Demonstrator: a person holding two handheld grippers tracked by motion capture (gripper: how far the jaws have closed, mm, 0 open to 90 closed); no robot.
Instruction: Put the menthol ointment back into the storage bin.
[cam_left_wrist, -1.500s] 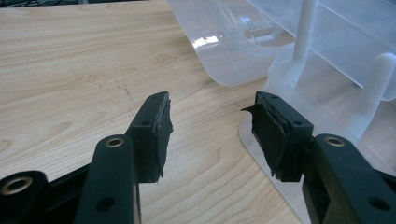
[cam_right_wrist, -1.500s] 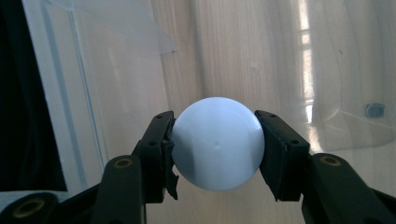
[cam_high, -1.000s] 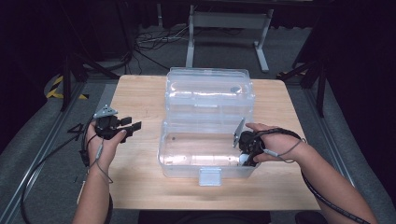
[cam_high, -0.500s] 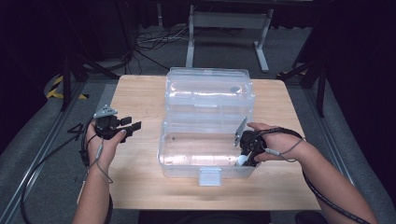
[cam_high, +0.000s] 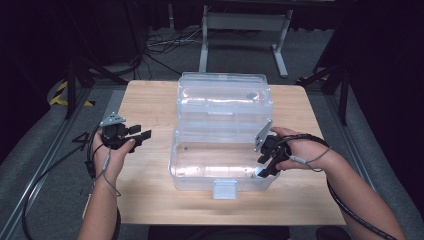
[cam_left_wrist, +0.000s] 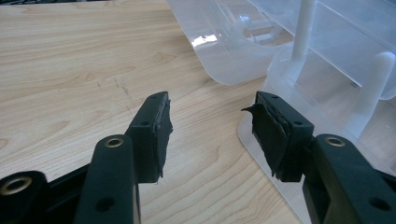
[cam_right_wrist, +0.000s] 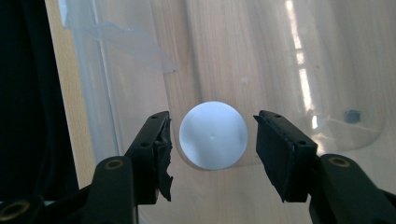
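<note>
- Two tools work at one clear plastic box (cam_high: 220, 150) that stands open on the wooden counter (cam_high: 150, 100), its latch tab (cam_high: 224, 189) facing the person at the near edge.
- Nearest, the right tool (cam_high: 265, 162) dips into the box's lower tub at its right end. In the right gripper view its jaws stand wide, and a white disc (cam_right_wrist: 213, 134) lies between them with a gap on either side, so the pads do not press on it. The jaws have just been opening, which suggests the disc was set down here rather than being picked up.
- That disc rests on the tub's clear floor, the counter's wood grain showing through beneath it. A tiny dark speck (cam_right_wrist: 352, 115) sits farther off in the same tub; I cannot tell what it is.
- Left of the box, the left tool (cam_high: 137, 137) is held above bare counter, jaws wide and holding nothing, aimed toward the box's side; it seems to be waiting clear of the work.
- Farther back, the hinged lid (cam_high: 222, 95) lies tipped open; nothing inside it can be made out.
</note>
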